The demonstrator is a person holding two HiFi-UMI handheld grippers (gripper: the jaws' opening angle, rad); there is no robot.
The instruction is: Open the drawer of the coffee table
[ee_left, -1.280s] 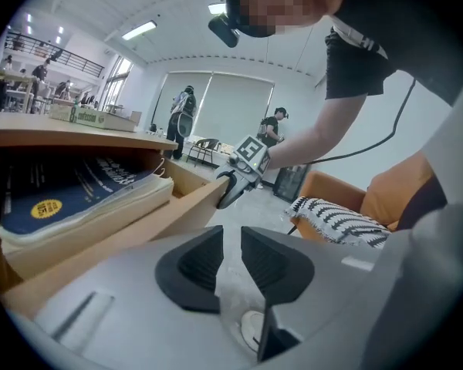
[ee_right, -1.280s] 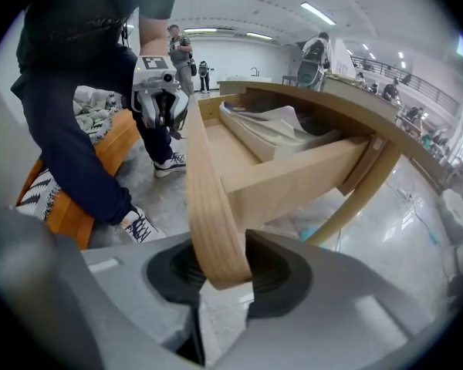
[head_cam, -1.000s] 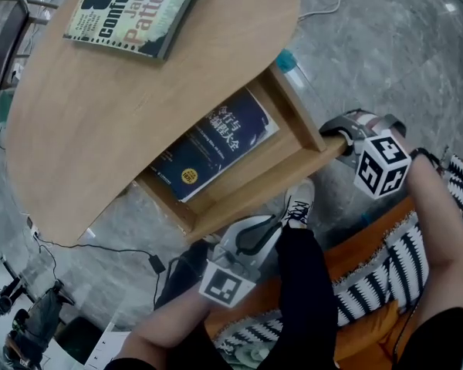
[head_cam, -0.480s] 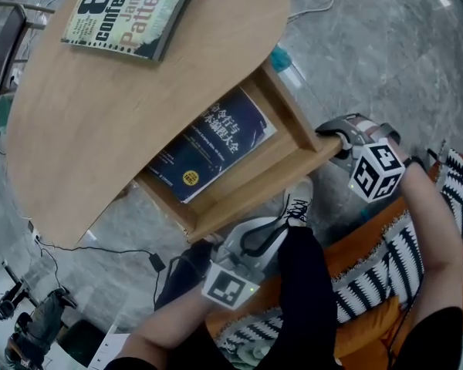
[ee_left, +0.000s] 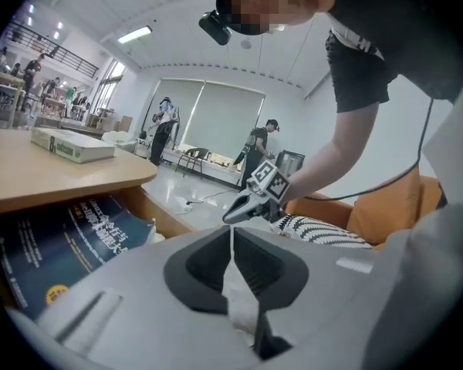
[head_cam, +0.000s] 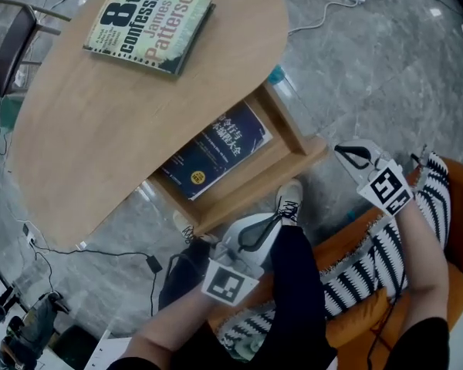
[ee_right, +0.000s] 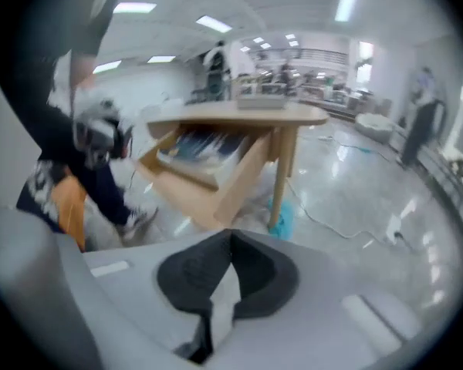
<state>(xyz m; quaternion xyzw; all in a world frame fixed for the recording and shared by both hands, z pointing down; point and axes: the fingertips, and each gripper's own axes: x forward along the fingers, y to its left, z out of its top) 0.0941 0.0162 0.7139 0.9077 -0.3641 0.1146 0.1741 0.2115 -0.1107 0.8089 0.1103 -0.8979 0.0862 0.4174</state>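
Pale wood, smooth finish: the coffee table (head_cam: 123, 122) and its drawer (head_cam: 266, 182) look like the same board stock.

Position: the drawer stands pulled well out from under the table top, toward the seated person. A dark blue book (head_cam: 216, 149) lies flat inside it. A second book (head_cam: 149, 28) rests on the table top.

Grippers: the left gripper (head_cam: 274, 220) hangs below the drawer's front panel, apart from it. Its jaws have just been closing; in the left gripper view the tips meet with nothing between them. The right gripper (head_cam: 341, 152) sits off the drawer's right front corner, near but not touching. Its jaws have also just been closing, and the right gripper view shows them together and empty.

Handling, judged:
- Rigid box, no flex expected; not fragile.
- Probably light to moderate, with the book adding some weight.
- No knob or pull visible. The likely hold is the top edge of the front panel, pads pinching across its thickness.
- The finish may be slick, so a firm pinch is advisable.
- A grip near one corner could rack the drawer in its guides; nearer the middle should pull straighter.

Task status, judged: the drawer reads as already open.
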